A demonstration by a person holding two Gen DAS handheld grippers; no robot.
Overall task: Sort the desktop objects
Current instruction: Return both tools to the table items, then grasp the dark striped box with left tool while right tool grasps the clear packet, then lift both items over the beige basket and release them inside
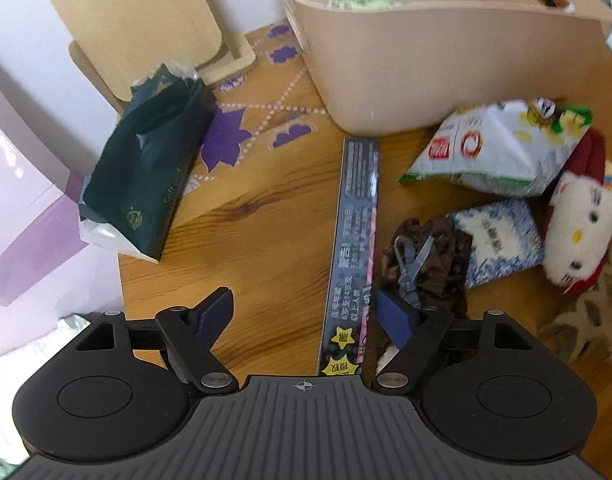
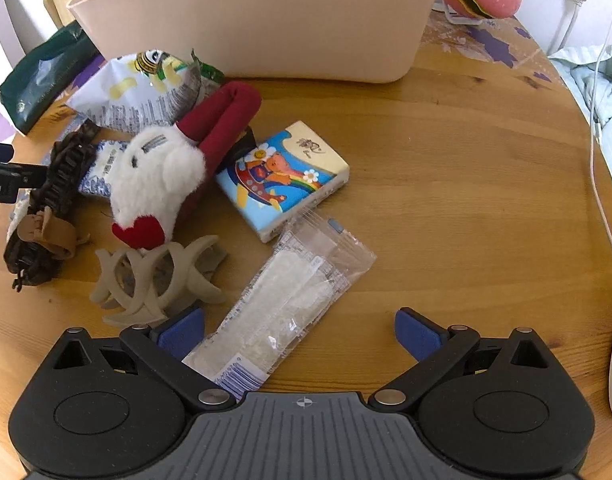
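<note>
Downward, both claws (image 1: 302, 314) (image 2: 300, 332) agape.

Black grippers (image 1: 304, 312), blue-padded jaws, silver screws.

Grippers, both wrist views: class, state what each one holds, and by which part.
Nothing is held. The left gripper is open above the long flat box; the right gripper is open over the clear packet.

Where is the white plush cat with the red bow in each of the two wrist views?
Left wrist view: the white plush cat lies at the far right edge, below the snack bag.
Right wrist view: the same cat lies left of centre, beside the cartoon tissue pack.
Shared landmark: the beige bin.
</note>
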